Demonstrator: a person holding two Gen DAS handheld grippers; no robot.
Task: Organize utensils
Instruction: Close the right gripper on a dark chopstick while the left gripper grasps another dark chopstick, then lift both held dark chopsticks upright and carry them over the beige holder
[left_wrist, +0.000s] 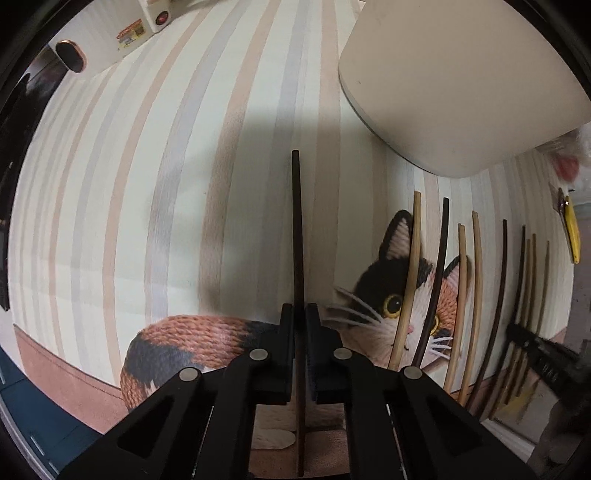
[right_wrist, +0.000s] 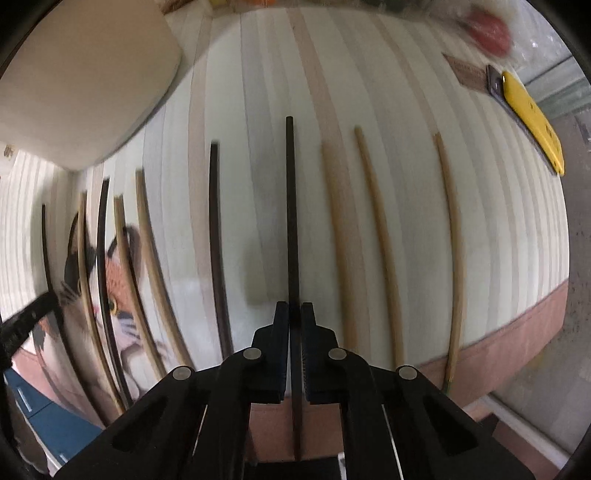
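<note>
Dark chopstick (left_wrist: 298, 236) lying on striped mat (left_wrist: 147, 184), left gripper (left_wrist: 299, 314) clamping it. Right gripper (right_wrist: 295, 314) clamping second dark stick (right_wrist: 291, 206) among spread row. Lifting advice: raise both level, avoiding neighbours. Lower stick ends hiding behind jaws; right view blurring.

From my left tongs (left_wrist: 300, 314) I lose the near end of the dark chopstick (left_wrist: 297, 236) behind the black linkage, and the beige container (left_wrist: 454, 85) ahead to the right is cut off by the frame's edge, so I cannot tell what it is. Far right of them, the other tongs (left_wrist: 517, 334) are a dark blur across the row of chopsticks (left_wrist: 476, 295). Through my right tongs (right_wrist: 294, 314) the whole view is smeared, a red thing (right_wrist: 487, 31) far ahead-right is too blurred to name, and the yellow tool (right_wrist: 535, 122) runs out of frame.
</note>
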